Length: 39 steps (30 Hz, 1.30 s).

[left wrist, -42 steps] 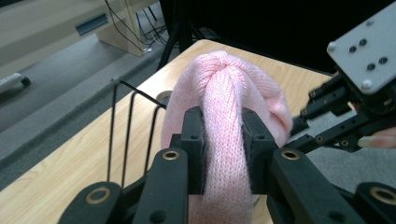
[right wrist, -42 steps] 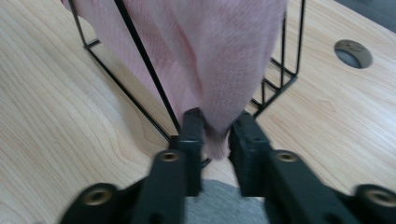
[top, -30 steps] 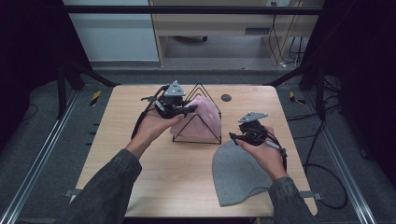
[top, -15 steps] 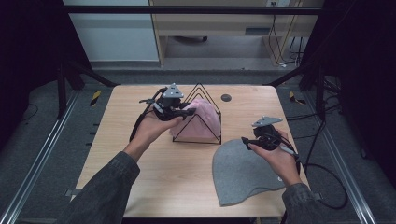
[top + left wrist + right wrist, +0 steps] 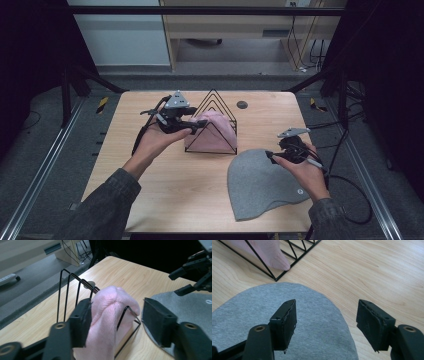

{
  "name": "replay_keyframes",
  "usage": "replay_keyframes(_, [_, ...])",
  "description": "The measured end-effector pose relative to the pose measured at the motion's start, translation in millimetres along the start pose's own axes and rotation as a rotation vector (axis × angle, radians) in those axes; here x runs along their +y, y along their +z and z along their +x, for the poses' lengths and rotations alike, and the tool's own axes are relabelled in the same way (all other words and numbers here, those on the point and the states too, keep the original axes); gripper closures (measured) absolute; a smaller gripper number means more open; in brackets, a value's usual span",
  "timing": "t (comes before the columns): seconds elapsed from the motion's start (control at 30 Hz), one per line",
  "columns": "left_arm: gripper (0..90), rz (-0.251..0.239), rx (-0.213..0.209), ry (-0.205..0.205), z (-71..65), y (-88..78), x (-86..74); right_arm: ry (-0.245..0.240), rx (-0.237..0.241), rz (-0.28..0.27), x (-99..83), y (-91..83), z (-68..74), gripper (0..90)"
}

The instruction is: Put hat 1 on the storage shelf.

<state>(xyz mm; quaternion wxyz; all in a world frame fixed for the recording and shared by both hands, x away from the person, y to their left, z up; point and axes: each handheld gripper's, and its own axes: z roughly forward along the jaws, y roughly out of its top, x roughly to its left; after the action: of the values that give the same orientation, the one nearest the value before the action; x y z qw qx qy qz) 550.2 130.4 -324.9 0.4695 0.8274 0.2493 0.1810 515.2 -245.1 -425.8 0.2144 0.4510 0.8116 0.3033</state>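
Observation:
A pink knitted hat (image 5: 216, 131) hangs over a black wire rack (image 5: 215, 100) in the middle of the table. My left gripper (image 5: 192, 125) is at its left side. In the left gripper view the pink hat (image 5: 110, 312) sits between the jaws of the left gripper (image 5: 116, 316), which have just been opening; one pad (image 5: 82, 320) touches the knit, the other stands apart. A grey hat (image 5: 260, 182) lies flat at the front right. My right gripper (image 5: 272, 156) hovers over its far edge, its jaws also just widened. Nothing is between the jaws of the right gripper (image 5: 327, 320) above the grey hat (image 5: 262, 307).
A small dark round disc (image 5: 242, 104) sits in the wooden table (image 5: 150, 190) behind the rack. A cable (image 5: 350, 200) trails off the table's right edge. The rack's corner (image 5: 275, 277) lies just beyond the grey hat.
The left jaws have opened off the pink hat. My right hand has moved to the right, away from the rack, and its jaws stand wider.

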Motion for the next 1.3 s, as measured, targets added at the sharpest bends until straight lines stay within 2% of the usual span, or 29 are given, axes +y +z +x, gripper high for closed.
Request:
replay_keyframes(0.17, [22.6, -0.010, -0.027, -0.013, -3.6, -16.6, -8.8, 0.019, 0.025, 0.033, -4.3, 0.0, -10.3, 30.4])
replay_keyframes(0.23, [17.5, 0.000, -0.027, 0.000, -4.6, -23.6, -15.9, 0.033, 0.038, 0.045, -6.3, 1.5, -15.3, 34.1])
replay_keyframes(0.3, [13.7, 0.013, -0.020, -0.005, -4.4, -29.5, -23.9, 0.052, 0.052, 0.058, -8.2, 4.1, -19.9, 37.7])
replay_keyframes(0.43, [7.7, 0.024, -0.010, -0.045, -2.1, -42.8, -51.8, 0.070, 0.062, 0.080, -9.8, 12.8, -26.7, 44.6])
replay_keyframes(0.6, [7.2, 0.067, -0.009, -0.089, 2.9, -48.0, -89.2, 0.080, 0.072, 0.113, -11.9, 28.8, -34.4, 48.8])
replay_keyframes(0.73, [7.3, 0.107, 0.009, -0.096, 3.9, -49.4, -115.2, 0.090, 0.077, 0.125, -12.8, 39.9, -36.2, 50.0])
replay_keyframes(0.87, [7.3, 0.136, 0.005, -0.108, 3.4, -51.0, -136.4, 0.085, 0.085, 0.141, -14.0, 46.4, -36.6, 50.9])
replay_keyframes(1.0, [7.4, 0.164, 0.011, -0.100, 2.0, -50.0, -150.3, 0.094, 0.095, 0.155, -15.8, 52.1, -37.6, 50.2])
replay_keyframes(1.1, [7.7, 0.170, 0.002, -0.115, 1.3, -47.9, -157.6, 0.097, 0.101, 0.158, -17.1, 55.2, -37.9, 48.2])
replay_keyframes(1.3, [8.0, 0.172, 0.006, -0.118, 0.6, -49.4, -161.3, 0.084, 0.110, 0.184, -18.4, 58.7, -34.0, 48.4])
